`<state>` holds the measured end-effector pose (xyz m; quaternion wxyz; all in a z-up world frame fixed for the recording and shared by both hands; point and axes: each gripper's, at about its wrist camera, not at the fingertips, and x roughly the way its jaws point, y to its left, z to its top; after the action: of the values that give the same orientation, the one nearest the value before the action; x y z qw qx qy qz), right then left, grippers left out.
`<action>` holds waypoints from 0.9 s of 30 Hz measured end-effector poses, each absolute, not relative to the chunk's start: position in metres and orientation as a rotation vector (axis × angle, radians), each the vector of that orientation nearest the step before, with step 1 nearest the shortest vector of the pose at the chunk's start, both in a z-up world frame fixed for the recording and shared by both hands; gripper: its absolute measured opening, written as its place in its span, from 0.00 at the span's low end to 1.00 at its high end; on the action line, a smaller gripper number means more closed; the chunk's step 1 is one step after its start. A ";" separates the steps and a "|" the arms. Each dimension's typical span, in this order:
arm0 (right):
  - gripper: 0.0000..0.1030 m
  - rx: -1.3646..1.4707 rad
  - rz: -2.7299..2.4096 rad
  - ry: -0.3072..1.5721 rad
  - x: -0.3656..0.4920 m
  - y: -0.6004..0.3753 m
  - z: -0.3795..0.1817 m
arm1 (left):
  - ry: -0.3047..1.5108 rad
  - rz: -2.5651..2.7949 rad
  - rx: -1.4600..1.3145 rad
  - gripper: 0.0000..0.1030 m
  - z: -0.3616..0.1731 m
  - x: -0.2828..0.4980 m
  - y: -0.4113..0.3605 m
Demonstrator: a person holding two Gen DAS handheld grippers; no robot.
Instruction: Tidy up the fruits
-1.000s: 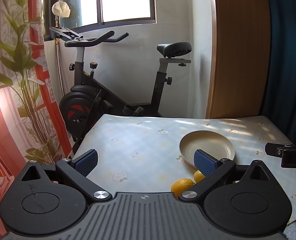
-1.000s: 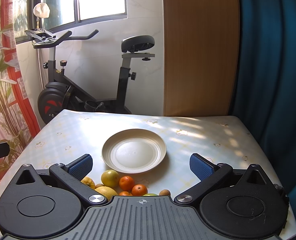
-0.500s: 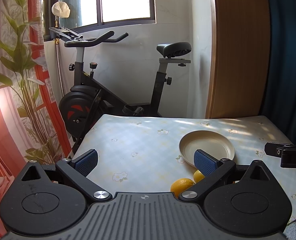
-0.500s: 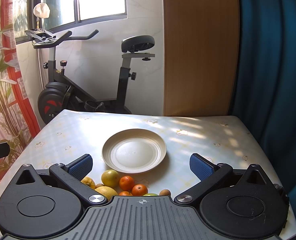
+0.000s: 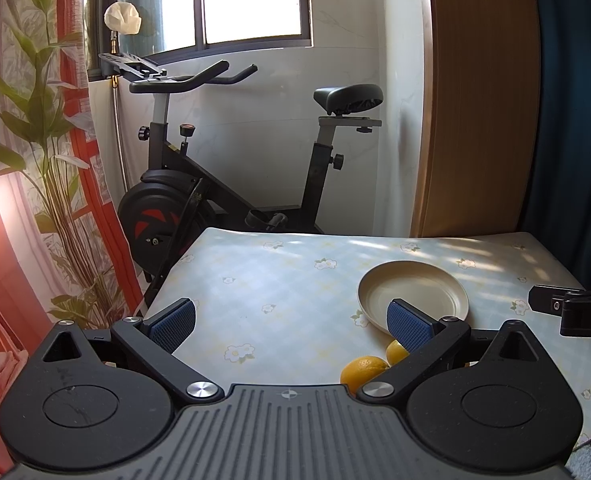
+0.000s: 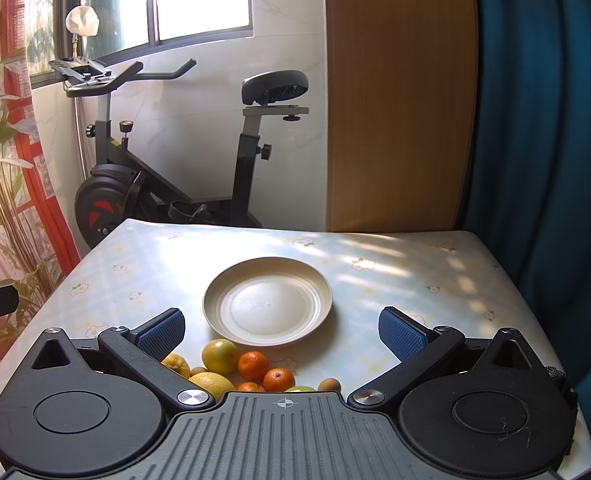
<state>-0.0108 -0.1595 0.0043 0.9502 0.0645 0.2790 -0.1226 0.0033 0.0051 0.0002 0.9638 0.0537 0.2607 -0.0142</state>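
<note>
An empty cream plate (image 6: pixel 267 300) sits mid-table; it also shows in the left wrist view (image 5: pixel 415 288). Several fruits lie just in front of it: a yellow-green fruit (image 6: pixel 220 356), two small tangerines (image 6: pixel 253 365) (image 6: pixel 279 379), a lemon (image 6: pixel 211 384) and a small brown fruit (image 6: pixel 329 384). My right gripper (image 6: pixel 281 330) is open and empty above the fruits. My left gripper (image 5: pixel 291 322) is open and empty over the table's left part, with a yellow citrus (image 5: pixel 363 368) and another (image 5: pixel 396 352) by its right finger.
The table (image 6: pixel 415 280) has a pale flowered cloth. An exercise bike (image 6: pixel 167 168) stands behind it, a wooden panel (image 6: pixel 399 100) and blue curtain (image 6: pixel 543 120) to the right. The right gripper's side shows at the left wrist view's right edge (image 5: pixel 575 308).
</note>
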 end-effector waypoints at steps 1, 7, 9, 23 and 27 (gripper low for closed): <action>1.00 0.134 -0.249 0.565 -0.011 -0.160 0.004 | 0.529 -0.029 0.108 1.00 0.000 0.004 0.005; 1.00 0.171 -0.171 0.501 -0.012 -0.166 -0.002 | 0.510 0.004 0.133 1.00 -0.003 0.009 0.006; 1.00 0.162 -0.130 0.468 -0.010 -0.166 -0.008 | 0.500 0.021 0.138 0.99 -0.006 0.014 0.009; 1.00 0.097 -0.121 0.383 0.022 -0.150 -0.086 | 0.362 0.011 -0.052 0.96 -0.040 0.033 0.048; 1.00 0.088 -0.103 0.354 0.019 -0.137 -0.108 | 0.414 -0.038 -0.022 0.96 -0.054 0.039 0.042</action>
<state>0.0190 -0.1371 -0.1075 0.9821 0.0438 0.1759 -0.0510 0.0388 0.0418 -0.0542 0.9784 -0.0107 0.2054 -0.0188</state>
